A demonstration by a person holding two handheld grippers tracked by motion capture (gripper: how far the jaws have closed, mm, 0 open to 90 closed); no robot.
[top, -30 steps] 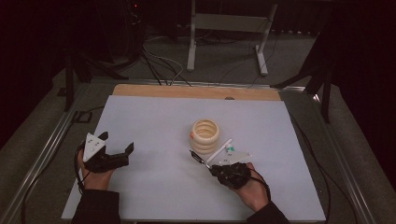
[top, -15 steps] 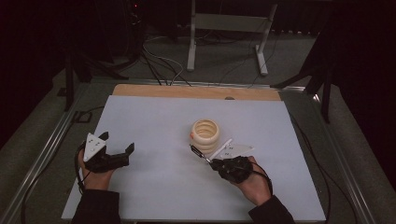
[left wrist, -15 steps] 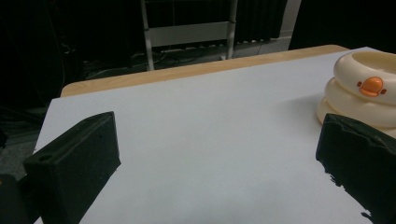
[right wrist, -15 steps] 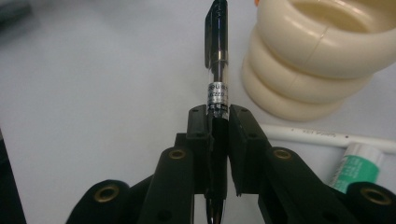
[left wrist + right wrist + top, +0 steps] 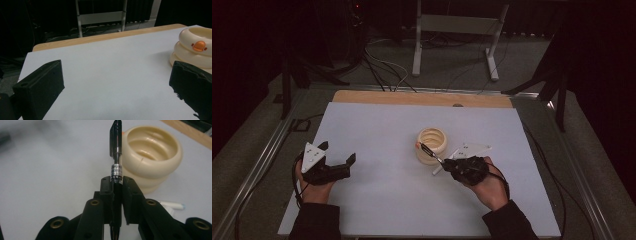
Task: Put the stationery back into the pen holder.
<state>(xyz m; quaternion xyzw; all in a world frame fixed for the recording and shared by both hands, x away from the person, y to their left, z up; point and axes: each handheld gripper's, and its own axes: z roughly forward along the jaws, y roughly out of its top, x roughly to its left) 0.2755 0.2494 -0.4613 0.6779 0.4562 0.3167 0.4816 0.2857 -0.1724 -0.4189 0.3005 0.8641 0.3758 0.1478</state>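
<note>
Now the right gripper (image 5: 117, 182) clamps a black pen (image 5: 116, 150), just short of the cream ribbed plastic holder (image 5: 152, 157); left gripper (image 5: 337, 152) gapes.

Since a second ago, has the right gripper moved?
Yes. The right gripper, shut on the pen, has moved up the high view, closer to the cream holder.

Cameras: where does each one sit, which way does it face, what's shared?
High view: above the person's side, looking forward and down on the table; both forearms and the left gripper show.
Left gripper view: rides that gripper, looking level between its open jaws.
Right gripper view: rides the right gripper, shut on a pen.
Shared: the cream holder.
</note>
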